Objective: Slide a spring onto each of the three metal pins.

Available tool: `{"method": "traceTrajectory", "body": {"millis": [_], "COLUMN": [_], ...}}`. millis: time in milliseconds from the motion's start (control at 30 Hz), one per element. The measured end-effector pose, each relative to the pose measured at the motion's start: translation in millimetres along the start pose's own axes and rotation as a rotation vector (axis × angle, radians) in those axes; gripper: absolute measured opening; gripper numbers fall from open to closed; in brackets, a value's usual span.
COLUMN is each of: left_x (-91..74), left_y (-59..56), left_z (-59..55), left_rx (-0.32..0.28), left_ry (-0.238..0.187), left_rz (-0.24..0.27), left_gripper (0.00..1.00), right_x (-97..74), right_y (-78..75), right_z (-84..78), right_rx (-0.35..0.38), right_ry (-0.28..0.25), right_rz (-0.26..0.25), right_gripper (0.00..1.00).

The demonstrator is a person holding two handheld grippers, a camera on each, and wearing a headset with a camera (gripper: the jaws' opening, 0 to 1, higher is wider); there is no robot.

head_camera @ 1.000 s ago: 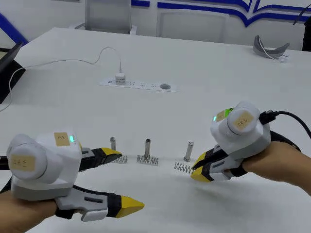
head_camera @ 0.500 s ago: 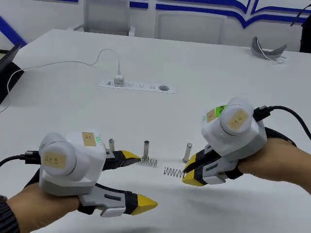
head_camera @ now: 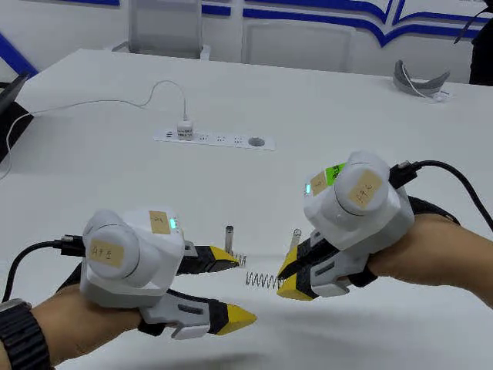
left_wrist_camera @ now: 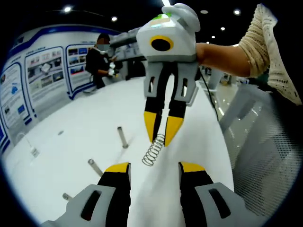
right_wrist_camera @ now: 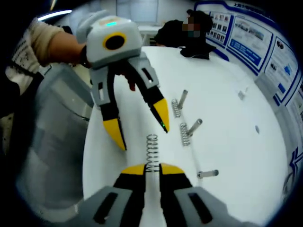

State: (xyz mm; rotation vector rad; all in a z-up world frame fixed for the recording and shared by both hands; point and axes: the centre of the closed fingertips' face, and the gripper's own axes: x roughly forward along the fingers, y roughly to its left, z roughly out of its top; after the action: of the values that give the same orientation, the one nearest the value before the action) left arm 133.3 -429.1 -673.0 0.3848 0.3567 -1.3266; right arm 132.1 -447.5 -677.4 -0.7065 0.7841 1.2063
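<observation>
Our left tongs (head_camera: 239, 289), white with yellow tips, stand apart and empty over the white counter (head_camera: 115, 154). The thin coiled steel spring (head_camera: 262, 279) sticks out leftward, one end clamped in our right tongs (head_camera: 288, 282). It looks light and bendy, so we judge it best held near that end. The handwriting on the tan stickers (head_camera: 105, 252) is unreadable.

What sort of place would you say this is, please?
Probably an office meeting or exhibition room: a large white table with a recessed power strip, and blue-trimmed display boards on the wall.
</observation>
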Motion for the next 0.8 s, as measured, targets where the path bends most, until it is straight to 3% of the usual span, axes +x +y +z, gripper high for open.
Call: {"method": "traceTrajectory", "body": {"millis": [567,800], "left_x": [9.2,11.2], "left_y": [-6.7,-8.0], "left_z": [4.0,1.3], "left_rx": [0.091,0.111], "left_ry": [0.009,0.020], "left_rz": [-0.024,-0.025], "left_gripper": [0.15,0.13], "right_x": [0.8,-3.0], "right_y": [8.9,11.6], "right_z": [1.2,1.5], "right_rx": [-0.038,-0.042], "right_ry": [0.028,0.029], "right_rz": [0.031,0.035], "right_gripper": [0.12,0.12]}}
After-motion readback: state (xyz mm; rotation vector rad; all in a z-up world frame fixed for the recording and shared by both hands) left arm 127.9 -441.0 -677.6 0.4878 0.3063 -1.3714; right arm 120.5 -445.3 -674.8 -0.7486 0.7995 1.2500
